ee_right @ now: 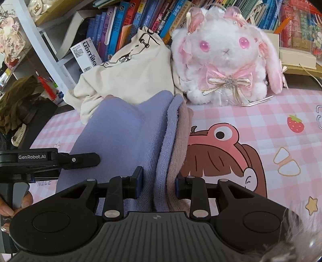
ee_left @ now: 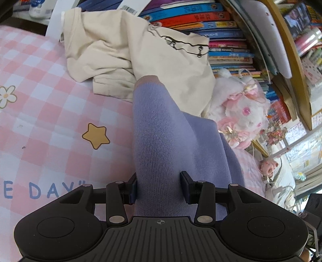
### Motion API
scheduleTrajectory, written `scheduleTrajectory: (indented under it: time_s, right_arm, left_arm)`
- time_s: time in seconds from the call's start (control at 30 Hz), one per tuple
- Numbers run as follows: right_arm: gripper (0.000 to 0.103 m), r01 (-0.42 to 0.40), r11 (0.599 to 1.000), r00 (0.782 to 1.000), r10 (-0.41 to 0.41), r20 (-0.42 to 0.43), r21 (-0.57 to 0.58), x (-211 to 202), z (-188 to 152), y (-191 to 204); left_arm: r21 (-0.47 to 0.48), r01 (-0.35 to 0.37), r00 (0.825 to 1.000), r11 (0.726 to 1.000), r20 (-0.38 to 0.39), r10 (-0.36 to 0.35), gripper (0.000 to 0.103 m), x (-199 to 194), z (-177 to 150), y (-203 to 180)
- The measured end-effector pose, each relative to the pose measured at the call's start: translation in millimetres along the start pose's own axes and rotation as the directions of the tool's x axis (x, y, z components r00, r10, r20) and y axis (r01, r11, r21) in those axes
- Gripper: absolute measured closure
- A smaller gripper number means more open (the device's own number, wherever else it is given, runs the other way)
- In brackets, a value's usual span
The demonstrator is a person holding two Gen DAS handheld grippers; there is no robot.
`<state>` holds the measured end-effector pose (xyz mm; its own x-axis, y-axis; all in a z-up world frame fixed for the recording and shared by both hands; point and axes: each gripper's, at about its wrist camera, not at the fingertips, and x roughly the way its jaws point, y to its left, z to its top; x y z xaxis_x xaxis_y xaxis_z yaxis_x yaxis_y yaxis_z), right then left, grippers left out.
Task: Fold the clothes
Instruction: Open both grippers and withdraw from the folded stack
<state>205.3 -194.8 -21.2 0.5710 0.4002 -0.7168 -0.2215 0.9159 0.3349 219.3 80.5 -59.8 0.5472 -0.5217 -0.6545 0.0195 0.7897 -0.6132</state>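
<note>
- Left gripper (ee_left: 159, 186): jaws narrowed onto a thick fold of the lavender knit garment (ee_left: 159, 141); the left pad presses the cloth, the right pad's contact is hard to call, fabric bulges past it.
- Right gripper (ee_right: 159, 184): jaws half-closed and clamped on the garment's layered edge (ee_right: 167, 161), lavender plus a dusty-pink layer. No earlier pic, so nothing on jaw motion.
- Garment runs from both tongs up to 12 o'clock, draped over the pink check mat (ee_left: 50, 112); its mauve cuff (ee_left: 148, 79) ends against the cream shirt (ee_left: 120, 58). Lower part is hidden under the gripper bodies.
- Left gripper also shows in right wrist view at 9 o'clock (ee_right: 84, 160), w/ fingers of a hand (ee_right: 8, 203) on its handle; rest of the hand is cut off by the frame.
- Cream shirt is crumpled at 11–12 o'clock, printed line drawing partly folded out of sight.
- Plush rabbit (ee_right: 225, 58) at 1 o'clock, just beside garment and shirt; tight there.
- Books (ee_left: 201, 18) wall off the far edge.
- Open mat at 9 o'clock in left view, 3 o'clock in right view.
- Blurry fluff at 4 o'clock, right view: can't tell what.
</note>
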Motion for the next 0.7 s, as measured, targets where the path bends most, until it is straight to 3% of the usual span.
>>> scheduleTrajectory:
  time_s: [0.2,0.33,0.53,0.7]
  right_arm:
    - [0.069,-0.021,0.992,1.000,0.023,-0.018,0.121,17,7,-15]
    - [0.063,-0.018,0.987,1.000,0.020,-0.009,0.157,22,8,-17]
    - [0.042,0.035,0.994,0.999,-0.036,0.011,0.099,11,9,-11]
    - [0.032,0.025,0.998,0.998,-0.028,0.061,0.050,-11,3,-6]
  left_arm:
    - [-0.056,0.001,1.000,0.998,-0.010,-0.002,0.056,10,13,8]
    - [-0.026,-0.030,1.000,0.999,-0.004,0.030,0.048,11,13,3]
    - [0.075,-0.091,0.996,0.993,0.017,0.090,0.037,2,7,-14]
    - [0.145,-0.134,0.986,0.980,0.118,0.117,0.028,-23,-8,-33]
